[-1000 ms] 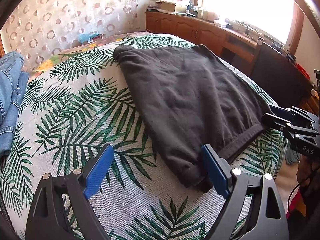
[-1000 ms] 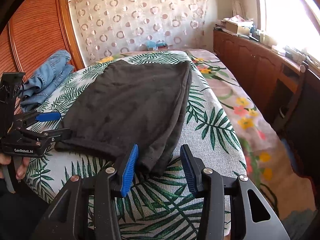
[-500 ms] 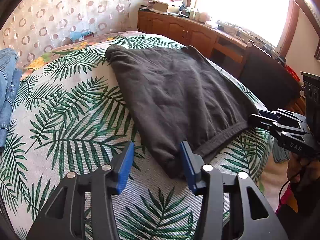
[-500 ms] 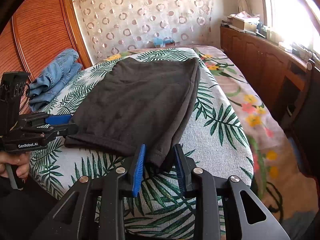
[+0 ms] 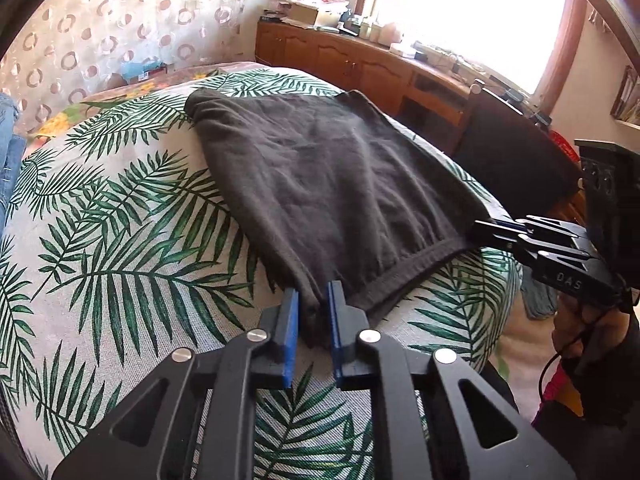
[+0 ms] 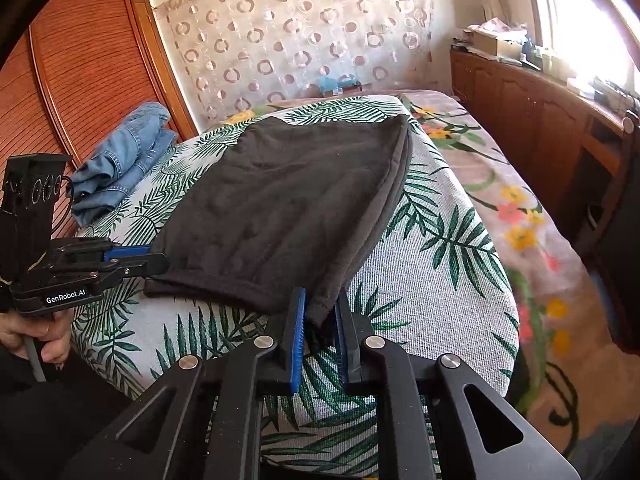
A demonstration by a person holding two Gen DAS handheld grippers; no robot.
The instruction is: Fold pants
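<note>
Dark grey pants [image 5: 320, 184] lie folded lengthwise on the palm-leaf bedspread [image 5: 120, 240], hem end toward me. My left gripper [image 5: 313, 312] is shut on the hem's left corner. My right gripper [image 6: 320, 312] is shut on the hem's right corner. The pants also show in the right wrist view [image 6: 288, 200]. Each gripper shows in the other's view: the right one [image 5: 492, 230] at the pants' right edge, the left one [image 6: 148, 258] at their left edge.
Folded blue jeans [image 6: 120, 160] lie on the bed's far left by a wooden wardrobe [image 6: 80, 80]. A wooden sideboard [image 6: 540, 112] with clutter runs under the window on the right. A dark chair [image 5: 516, 160] stands beside the bed.
Both grippers closed from wide open onto the hem corners of the pants, moving slightly forward onto the fabric.
</note>
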